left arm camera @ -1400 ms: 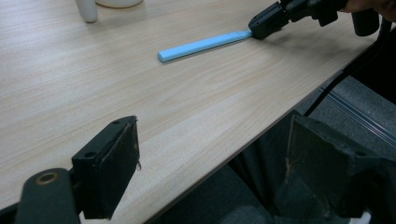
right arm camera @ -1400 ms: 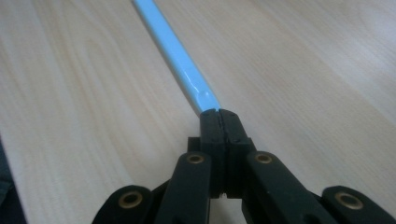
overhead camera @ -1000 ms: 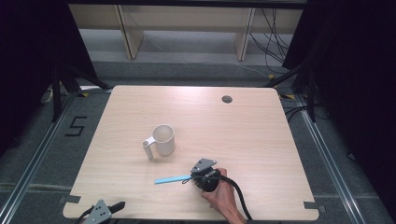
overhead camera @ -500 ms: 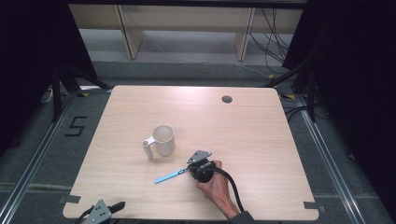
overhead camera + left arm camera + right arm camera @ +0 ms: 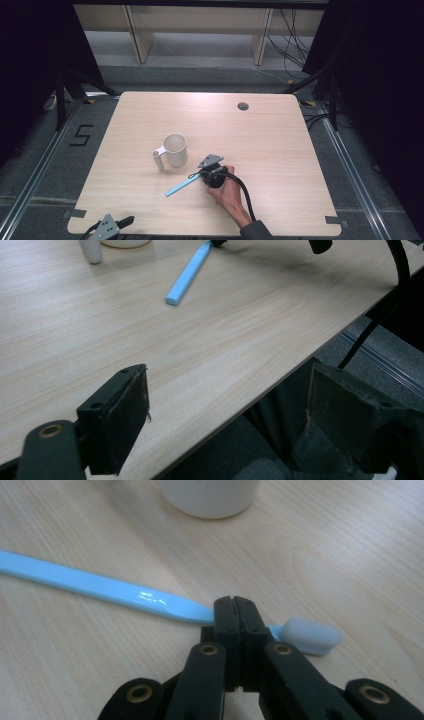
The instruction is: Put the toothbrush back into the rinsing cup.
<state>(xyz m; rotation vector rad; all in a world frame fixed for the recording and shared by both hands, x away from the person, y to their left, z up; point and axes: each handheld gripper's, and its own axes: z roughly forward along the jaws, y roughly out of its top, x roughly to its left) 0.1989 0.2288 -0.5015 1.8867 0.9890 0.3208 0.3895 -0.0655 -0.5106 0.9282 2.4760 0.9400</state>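
Note:
A light blue toothbrush (image 5: 179,188) lies slanted on the wooden table (image 5: 280,145), its handle pointing toward the front left. My right gripper (image 5: 197,175), held by a hand, is shut on the toothbrush (image 5: 100,587) at its thin neck, just behind the pale bristle head (image 5: 312,635). A white mug (image 5: 175,149) stands upright just beyond the gripper, with its handle turned to the front left. My left gripper (image 5: 120,221) rests at the table's front left edge. In its own view the left gripper (image 5: 227,385) is open and holds nothing.
The mug's base (image 5: 210,497) is close ahead of the right gripper's tips (image 5: 233,605). A round cable hole (image 5: 243,106) sits at the table's far right. A black cable (image 5: 246,195) trails back along the forearm. Dark floor and metal rails surround the table.
The right gripper, shut on the toothbrush, has moved a little away from the person and leftward, nearer the mug. The left gripper has stayed put.

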